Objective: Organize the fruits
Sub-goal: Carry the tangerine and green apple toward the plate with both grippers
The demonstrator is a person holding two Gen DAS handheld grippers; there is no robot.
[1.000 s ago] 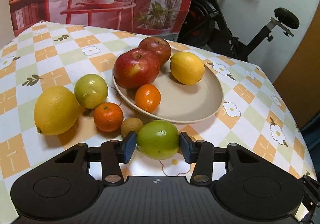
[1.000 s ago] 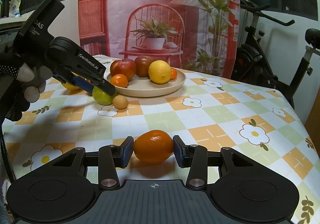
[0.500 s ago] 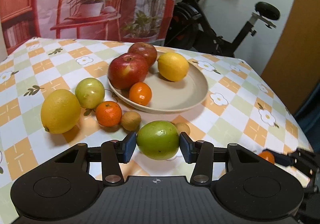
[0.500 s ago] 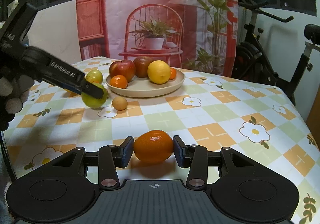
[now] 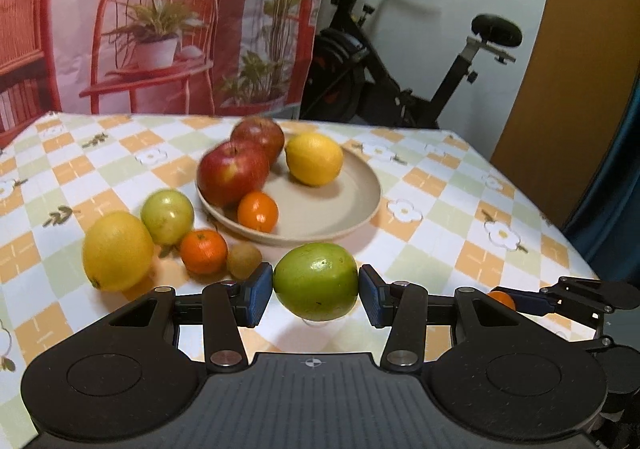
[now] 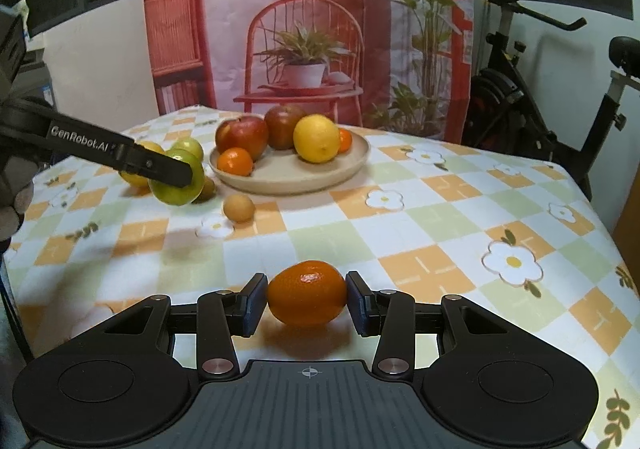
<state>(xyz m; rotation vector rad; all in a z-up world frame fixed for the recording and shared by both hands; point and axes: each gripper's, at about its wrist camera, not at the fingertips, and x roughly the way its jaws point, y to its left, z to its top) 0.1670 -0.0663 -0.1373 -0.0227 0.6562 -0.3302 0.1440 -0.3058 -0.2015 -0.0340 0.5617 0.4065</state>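
Since a second ago the left tongs have carried the green fruit up off the desk and back from the plate; the right tongs have hardly moved. Left tongs: partly closed, both pads pressed on the green fruit. Right tongs: narrower, clamped on a mandarin, which looks to sit low over the cloth, though contact is unclear.

Judgement: green fruit likely goes to the plate's bare right half. Keep it level, clear the rim, and set down away from the lemon before releasing.

The right view shows a second mandarin behind the lemon and a small brown fruit, both hidden in the left view. The left view alone shows the loose mandarin beside the large yellow fruit.
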